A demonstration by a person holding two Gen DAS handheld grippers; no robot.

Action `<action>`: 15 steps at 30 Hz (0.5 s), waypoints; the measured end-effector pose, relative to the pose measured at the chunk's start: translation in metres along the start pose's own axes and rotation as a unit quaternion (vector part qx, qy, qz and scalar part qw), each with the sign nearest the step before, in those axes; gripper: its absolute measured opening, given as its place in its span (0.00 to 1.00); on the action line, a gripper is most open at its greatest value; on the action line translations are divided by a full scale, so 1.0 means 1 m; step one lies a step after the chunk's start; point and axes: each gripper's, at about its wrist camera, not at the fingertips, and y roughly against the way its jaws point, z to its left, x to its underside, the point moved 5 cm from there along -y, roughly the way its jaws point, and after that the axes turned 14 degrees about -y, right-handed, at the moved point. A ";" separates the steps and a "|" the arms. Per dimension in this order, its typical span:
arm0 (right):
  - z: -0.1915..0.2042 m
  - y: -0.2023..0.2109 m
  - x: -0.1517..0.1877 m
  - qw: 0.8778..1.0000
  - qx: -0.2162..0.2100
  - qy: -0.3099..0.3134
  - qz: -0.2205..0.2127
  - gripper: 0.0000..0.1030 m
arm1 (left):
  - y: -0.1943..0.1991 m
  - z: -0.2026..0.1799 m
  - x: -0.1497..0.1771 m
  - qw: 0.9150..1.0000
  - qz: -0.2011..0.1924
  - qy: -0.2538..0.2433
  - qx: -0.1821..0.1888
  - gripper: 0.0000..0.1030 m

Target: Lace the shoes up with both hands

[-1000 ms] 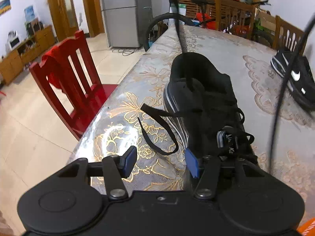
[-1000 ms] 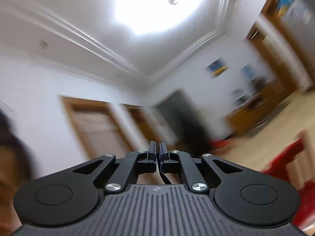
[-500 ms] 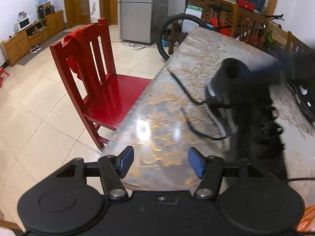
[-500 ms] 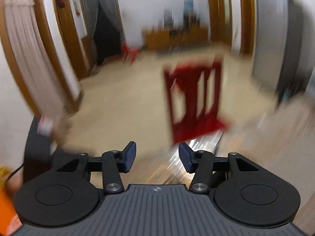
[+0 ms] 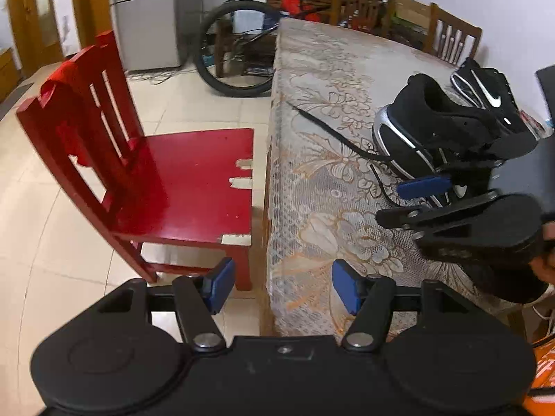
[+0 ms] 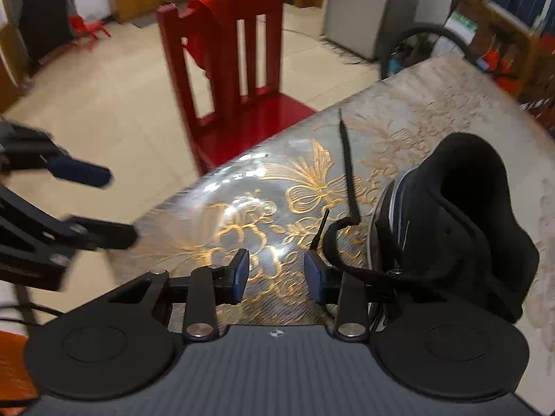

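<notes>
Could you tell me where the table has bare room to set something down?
Free: the far stretch of the table beyond the shoe, toward the chair. Crowded: beside the shoe, where the lace trails, and the second shoe behind.

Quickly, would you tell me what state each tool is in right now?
Left tool: open, holding nothing.
Right tool: open, holding nothing; the shoelace lies beside it.

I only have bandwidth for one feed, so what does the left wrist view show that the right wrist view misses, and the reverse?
Only the left wrist view: a second shoe behind the near shoe, and a brown chair. Only the right wrist view: the near shoe's dark opening and a lace loop by the right tongs. Both: table, red chair, long lace, wheel, both tongs open; left tongs.
</notes>
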 end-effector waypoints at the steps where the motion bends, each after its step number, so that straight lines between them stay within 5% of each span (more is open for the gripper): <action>1: -0.003 -0.001 0.000 1.000 0.007 -0.005 -0.004 0.33 | 0.000 0.002 -0.001 1.000 -0.001 -0.004 0.002 0.57; 10: -0.026 -0.012 0.001 0.996 0.071 -0.047 -0.036 0.29 | -0.003 0.014 -0.011 0.999 0.000 -0.034 0.008 0.58; 12: -0.026 -0.011 0.003 0.996 0.073 -0.039 -0.040 0.23 | -0.003 0.015 -0.013 0.999 -0.001 -0.036 0.009 0.58; 14: -0.024 -0.010 0.005 0.996 0.071 -0.025 -0.042 0.03 | -0.004 0.016 -0.017 0.999 -0.003 -0.043 0.007 0.58; 15: -0.024 -0.008 0.007 0.997 0.068 -0.023 -0.042 0.03 | -0.005 0.016 -0.020 0.999 -0.006 -0.048 0.006 0.58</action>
